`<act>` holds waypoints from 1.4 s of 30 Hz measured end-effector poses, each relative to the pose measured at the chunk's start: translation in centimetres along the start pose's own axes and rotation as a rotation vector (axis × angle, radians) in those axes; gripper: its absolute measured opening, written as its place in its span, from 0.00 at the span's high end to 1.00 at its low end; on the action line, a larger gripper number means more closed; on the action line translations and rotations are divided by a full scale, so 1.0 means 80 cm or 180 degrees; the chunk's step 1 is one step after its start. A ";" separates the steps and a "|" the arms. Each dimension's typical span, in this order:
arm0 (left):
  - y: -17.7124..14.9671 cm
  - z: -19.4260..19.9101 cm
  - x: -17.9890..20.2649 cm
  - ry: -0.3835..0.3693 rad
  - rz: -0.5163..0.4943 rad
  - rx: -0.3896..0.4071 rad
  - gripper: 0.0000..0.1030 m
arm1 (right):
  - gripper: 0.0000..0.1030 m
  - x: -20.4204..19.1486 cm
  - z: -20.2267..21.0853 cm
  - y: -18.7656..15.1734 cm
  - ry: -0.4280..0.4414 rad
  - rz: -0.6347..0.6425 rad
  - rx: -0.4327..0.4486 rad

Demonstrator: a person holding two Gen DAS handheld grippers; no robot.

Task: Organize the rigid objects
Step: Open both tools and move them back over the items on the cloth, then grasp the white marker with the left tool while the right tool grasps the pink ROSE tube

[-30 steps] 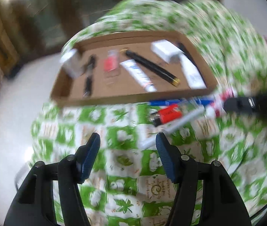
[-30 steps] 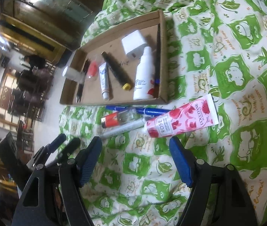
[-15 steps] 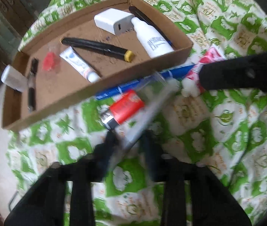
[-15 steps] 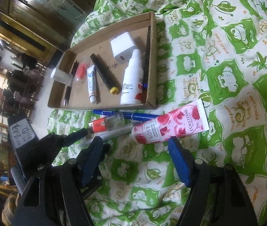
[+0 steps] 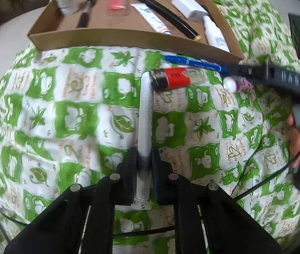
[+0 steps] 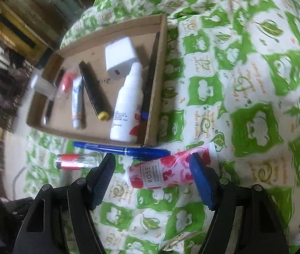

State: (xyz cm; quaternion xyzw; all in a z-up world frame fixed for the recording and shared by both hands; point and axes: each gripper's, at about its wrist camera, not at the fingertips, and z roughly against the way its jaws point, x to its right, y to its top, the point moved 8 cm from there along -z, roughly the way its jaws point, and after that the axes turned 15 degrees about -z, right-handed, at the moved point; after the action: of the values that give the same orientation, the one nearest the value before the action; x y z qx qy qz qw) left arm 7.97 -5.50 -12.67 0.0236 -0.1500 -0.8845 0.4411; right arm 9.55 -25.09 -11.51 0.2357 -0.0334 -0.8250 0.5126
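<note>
My left gripper is shut on a long white pen that points toward the cardboard tray. Past its tip lie a red lighter, a blue pen and the cap end of a pink rose hand-cream tube. My right gripper is open, its fingers on either side of the rose tube. The blue pen and the lighter lie just beyond, in front of the tray.
The tray holds a white bottle, a white charger, a black pen with a yellow end, a small white tube and other small items. A green-and-white patterned cloth covers the surface. The floor lies to the left.
My left gripper has closed on the white pen and turned it away from the lighter. My right gripper has moved down and forward until its fingers bracket the rose tube.
</note>
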 end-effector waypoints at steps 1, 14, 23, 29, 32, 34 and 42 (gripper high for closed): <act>-0.001 0.000 -0.001 0.0013 0.0010 0.0020 0.90 | 0.33 -0.003 -0.001 -0.003 -0.0015 0.0068 -0.0016; -0.007 0.004 -0.003 0.0142 0.0089 0.0170 0.90 | 0.33 -0.009 0.044 0.003 0.0430 0.0044 0.0225; -0.003 0.039 -0.017 0.0162 0.0227 0.0580 0.90 | 0.19 -0.006 -0.012 0.005 0.0160 -0.0021 -0.0204; -0.004 0.038 -0.021 0.0185 0.0229 0.0529 0.90 | 0.22 -0.053 0.001 -0.037 0.1633 -0.0362 -0.1044; -0.005 0.038 -0.026 0.0171 0.0306 0.0593 0.90 | 0.22 -0.043 0.010 -0.026 0.0956 0.0045 -0.0547; -0.006 0.037 -0.029 0.0165 0.0338 0.0597 0.90 | 0.22 -0.037 0.018 -0.018 0.0642 0.0206 -0.0328; -0.003 0.042 -0.025 0.0188 0.0285 0.0651 0.90 | 0.21 0.028 -0.024 0.025 -0.0488 0.0243 -0.0261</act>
State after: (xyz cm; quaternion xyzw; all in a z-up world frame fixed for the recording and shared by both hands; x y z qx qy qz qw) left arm 8.45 -2.97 -9.68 0.0879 -0.2273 -0.8430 0.4796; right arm 11.24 -27.63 -13.43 0.1493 -0.0477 -0.8212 0.5487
